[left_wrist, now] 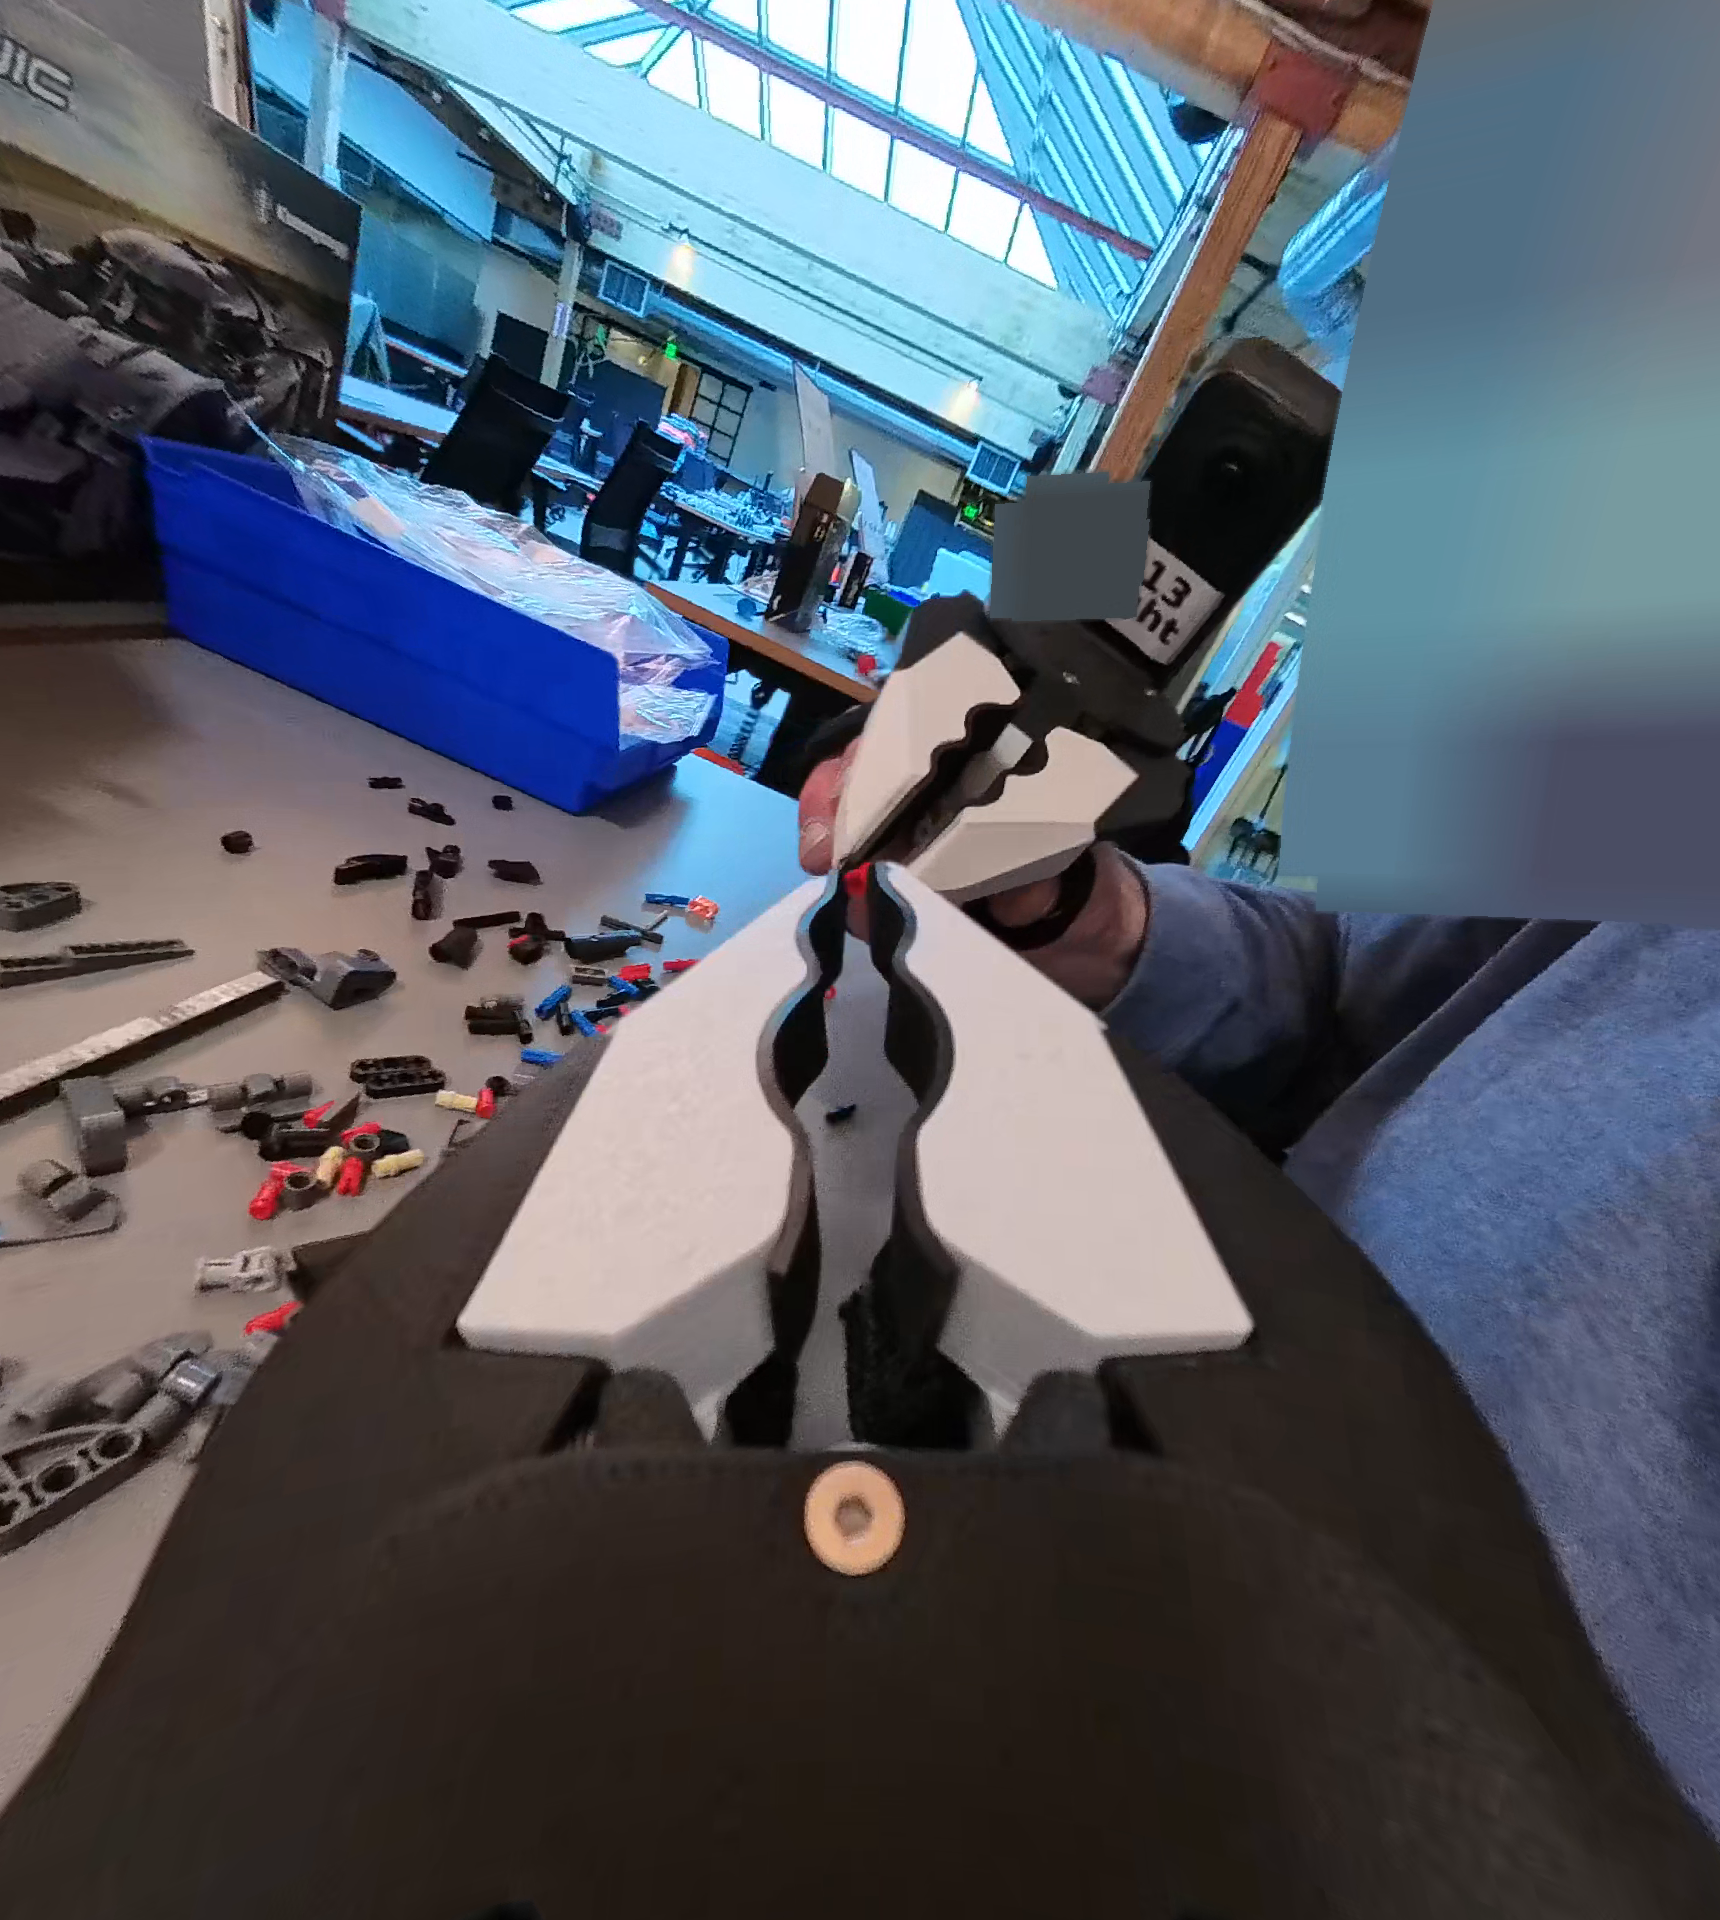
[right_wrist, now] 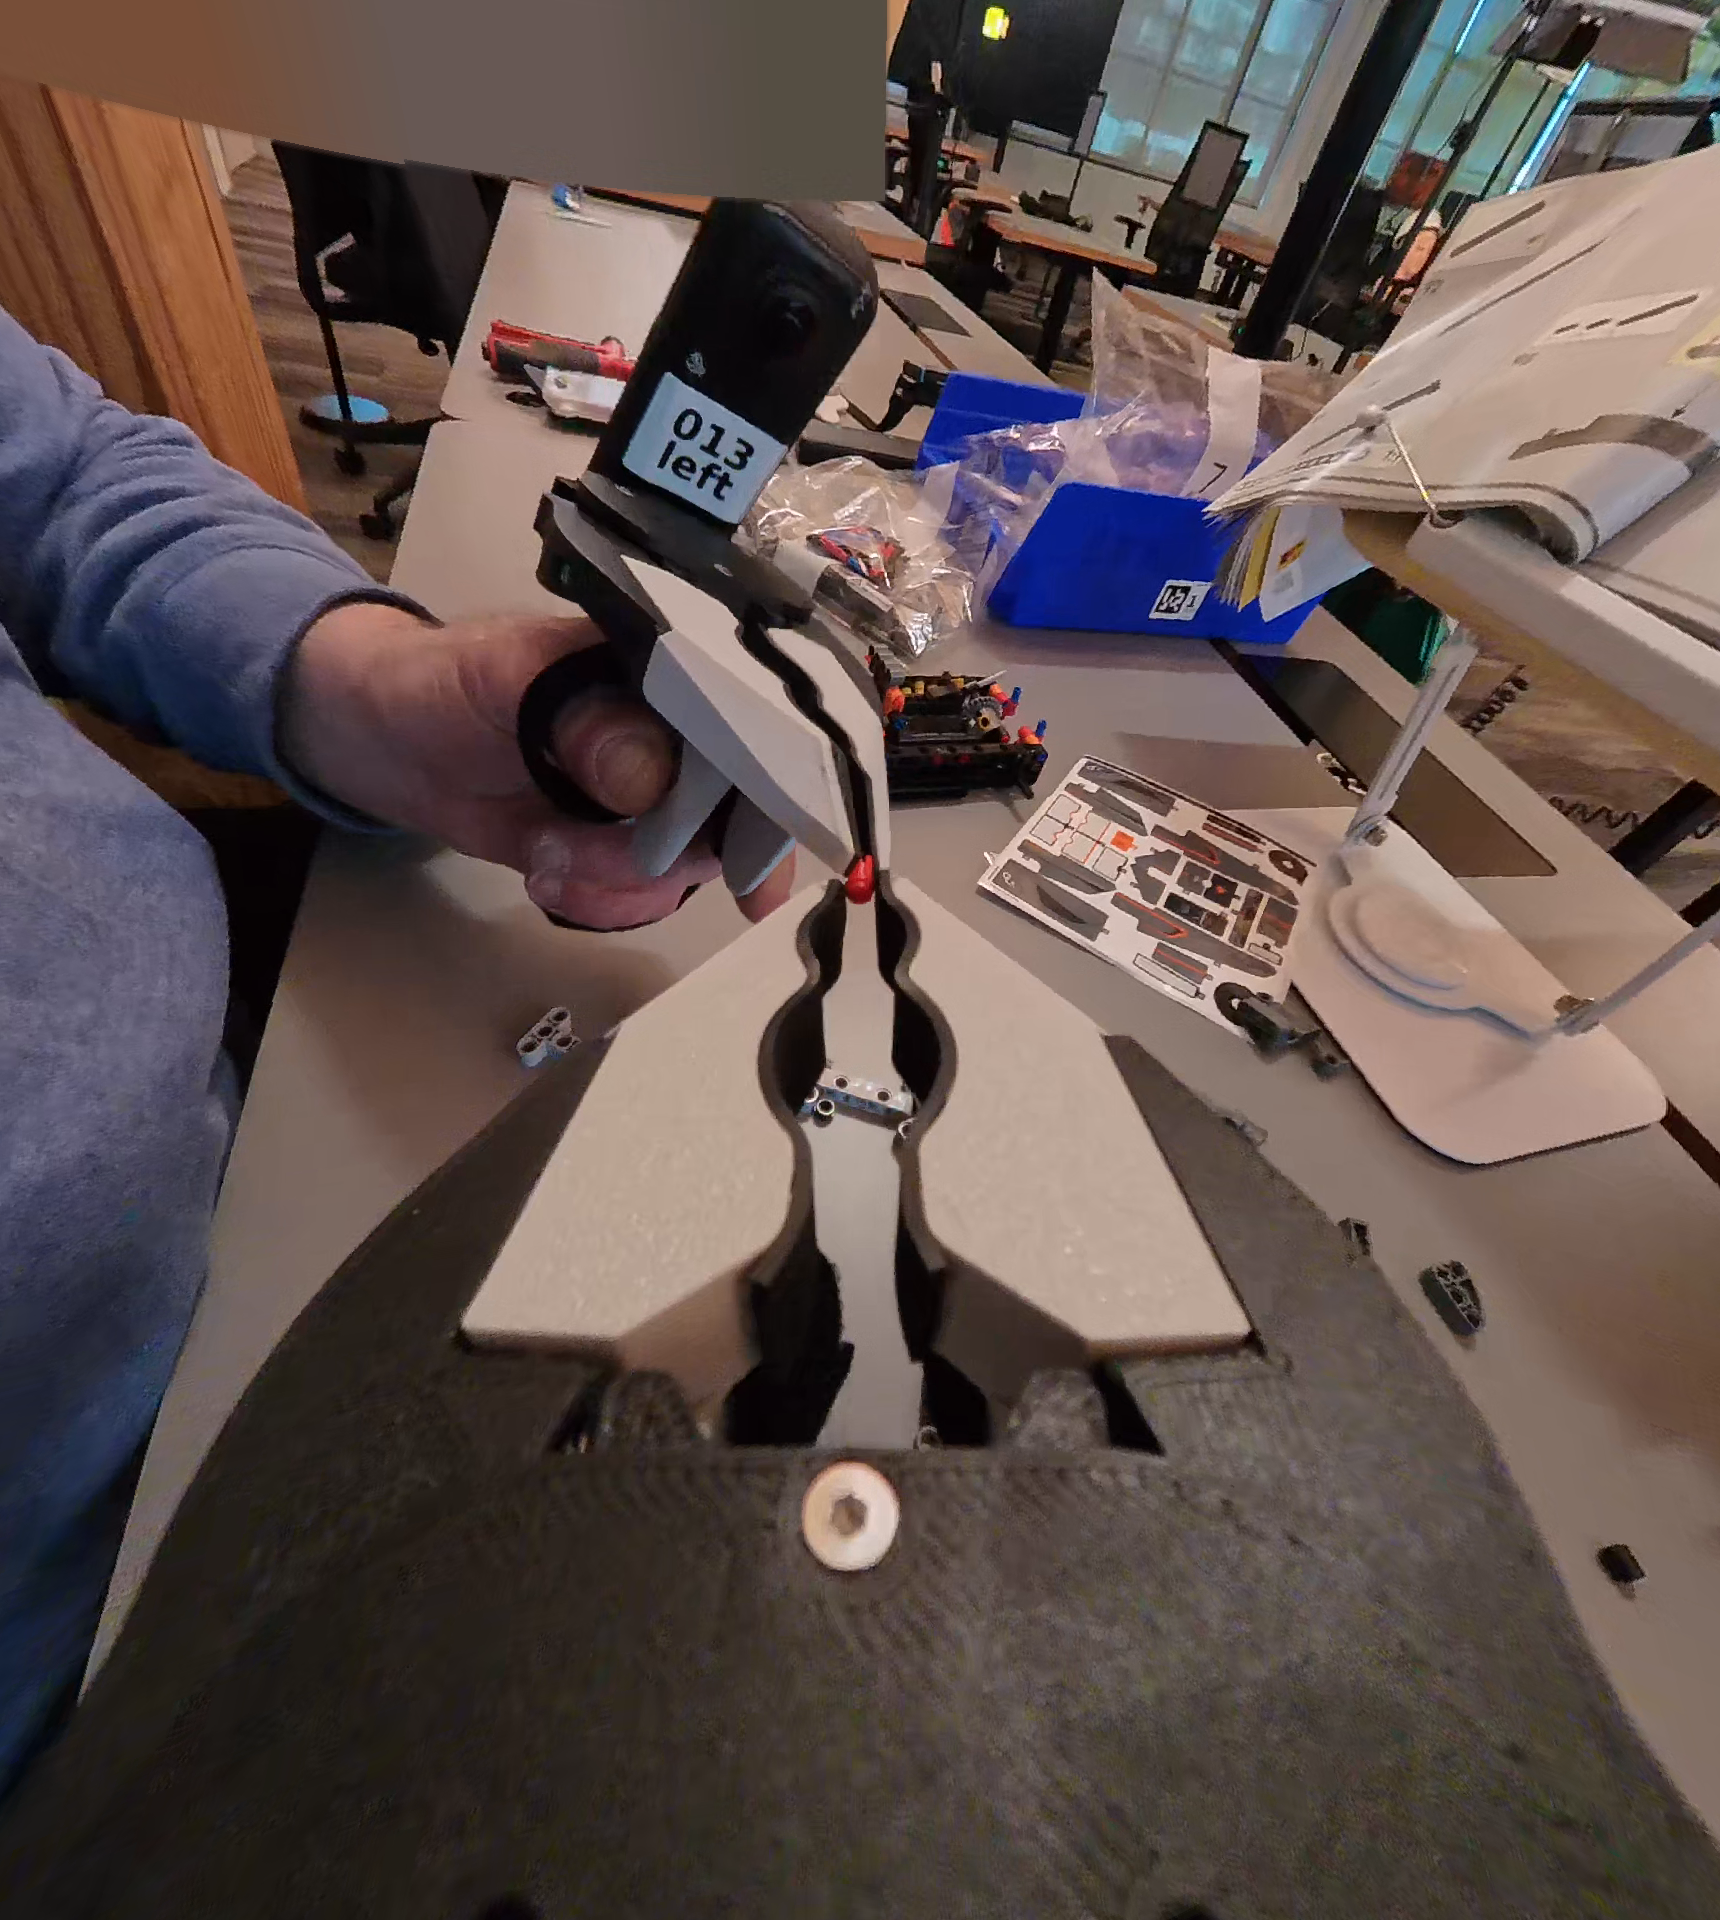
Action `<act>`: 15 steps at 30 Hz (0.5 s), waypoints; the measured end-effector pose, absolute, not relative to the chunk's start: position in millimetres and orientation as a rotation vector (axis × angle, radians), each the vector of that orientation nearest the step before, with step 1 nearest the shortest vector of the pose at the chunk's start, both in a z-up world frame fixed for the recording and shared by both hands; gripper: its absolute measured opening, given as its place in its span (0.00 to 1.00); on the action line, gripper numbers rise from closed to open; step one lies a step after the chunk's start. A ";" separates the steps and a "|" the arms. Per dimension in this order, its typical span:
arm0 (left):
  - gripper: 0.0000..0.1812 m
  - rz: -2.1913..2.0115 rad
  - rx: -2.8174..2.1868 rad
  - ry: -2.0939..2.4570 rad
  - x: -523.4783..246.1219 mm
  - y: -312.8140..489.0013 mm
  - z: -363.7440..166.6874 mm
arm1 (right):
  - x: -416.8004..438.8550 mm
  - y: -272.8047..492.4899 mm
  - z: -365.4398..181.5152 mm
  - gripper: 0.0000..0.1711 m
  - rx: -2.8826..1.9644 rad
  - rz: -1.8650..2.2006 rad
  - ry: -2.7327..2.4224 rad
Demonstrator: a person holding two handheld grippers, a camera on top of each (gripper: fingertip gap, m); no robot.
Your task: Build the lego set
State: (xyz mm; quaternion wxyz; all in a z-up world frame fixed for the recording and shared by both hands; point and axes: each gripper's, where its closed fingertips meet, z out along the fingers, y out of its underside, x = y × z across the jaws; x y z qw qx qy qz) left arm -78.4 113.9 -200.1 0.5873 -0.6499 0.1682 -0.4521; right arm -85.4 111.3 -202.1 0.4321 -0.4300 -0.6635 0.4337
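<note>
A small red pin (left_wrist: 854, 881) sits right where the two grippers' tips meet, held up above the grey table. My left gripper (left_wrist: 854, 885) is nearly shut with the pin between its tips. My right gripper (right_wrist: 858, 896) points at the same pin (right_wrist: 858, 881), with its jaws also nearly shut around it. Each gripper shows in the other's view, the right one (left_wrist: 871, 864) and the left one (right_wrist: 861, 864), both with fingers closed together. A partly built black model (right_wrist: 960, 727) stands on the table behind.
Many loose black, grey, red and blue pieces (left_wrist: 316, 1039) lie left of my left gripper. A blue bin (left_wrist: 399, 623) holds plastic bags. A sticker sheet (right_wrist: 1147, 894), a booklet (right_wrist: 1562, 343) on a white stand (right_wrist: 1458, 1039) and small grey beams (right_wrist: 549, 1036) are near the right gripper. The grippers are tip to tip, or close to it.
</note>
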 end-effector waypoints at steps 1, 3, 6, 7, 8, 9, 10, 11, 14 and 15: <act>0.01 -1.073 -1.512 0.384 -78.2 113.9 -199.9 | -85.1 111.2 -202.0 0.02 -1.066 1.072 -1.656; 0.01 -1.113 -1.508 0.366 -77.5 113.8 -199.6 | -84.6 111.1 -201.5 0.01 -1.059 1.063 -1.659; 0.01 -1.136 -1.513 0.362 -76.7 114.5 -201.3 | -83.6 111.4 -202.7 0.01 -1.070 1.052 -1.673; 0.01 -1.135 -1.525 0.369 -76.4 114.8 -203.3 | -83.1 111.8 -204.7 0.01 -1.086 1.050 -1.688; 0.02 -1.126 -1.540 0.381 -76.0 114.8 -205.5 | -82.2 112.4 -206.7 0.01 -1.101 1.046 -1.705; 0.02 -1.103 -1.558 0.393 -76.6 114.4 -207.7 | -81.0 113.8 -209.9 0.01 -1.122 1.034 -1.728; 0.03 -1.071 -1.578 0.415 -77.5 113.2 -210.2 | -79.1 116.3 -214.7 0.01 -1.154 1.015 -1.761; 0.04 -1.038 -1.610 0.439 -78.5 111.9 -214.5 | -76.7 118.9 -219.5 0.01 -1.180 0.998 -1.796; 0.06 -0.893 -1.774 0.567 -77.4 105.5 -244.1 | -66.2 123.3 -244.9 0.01 -1.266 0.931 -1.960; 0.07 -0.842 -1.815 0.611 -76.7 102.6 -254.0 | -62.3 123.4 -256.0 0.01 -1.284 0.887 -2.032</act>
